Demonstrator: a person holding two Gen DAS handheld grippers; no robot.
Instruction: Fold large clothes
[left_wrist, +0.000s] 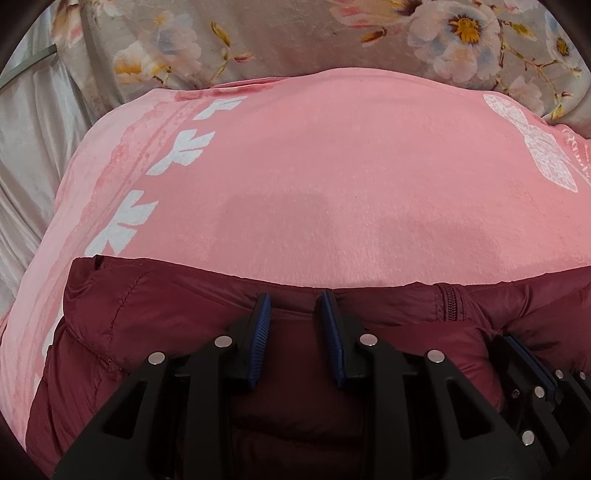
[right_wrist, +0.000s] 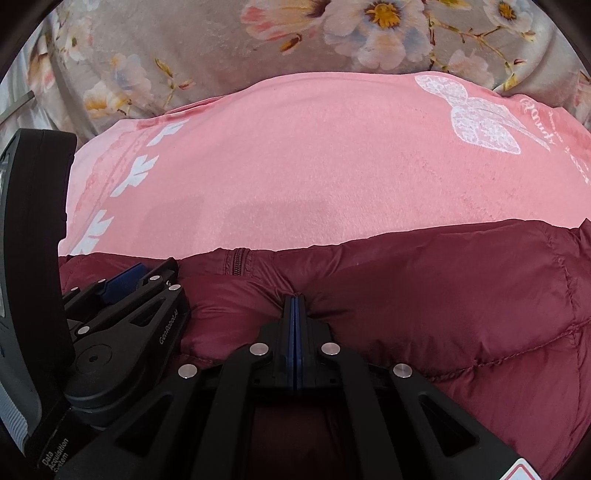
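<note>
While the jacket (left_wrist: 155, 325) lies flat on the pink blanket (left_wrist: 314, 177), its far edge is seen running left to right just ahead of both claws. That edge is the long axis for the fold; the zipper (left_wrist: 451, 304) sits between the two claws. Left claw (left_wrist: 295, 306): jaws partly apart, a puffed ridge of fabric seen between the pads; whether it is pinched cannot be told. Right claw (right_wrist: 295, 306): jaws fully together, fabric puckered at the tips, so a thin pinch of jacket is judged held. Both claws are pitched down toward the jacket, side by side, right of and left of the zipper, neither nearer the edge. The next move is judged to be pulling that edge back over the jacket body.
</note>
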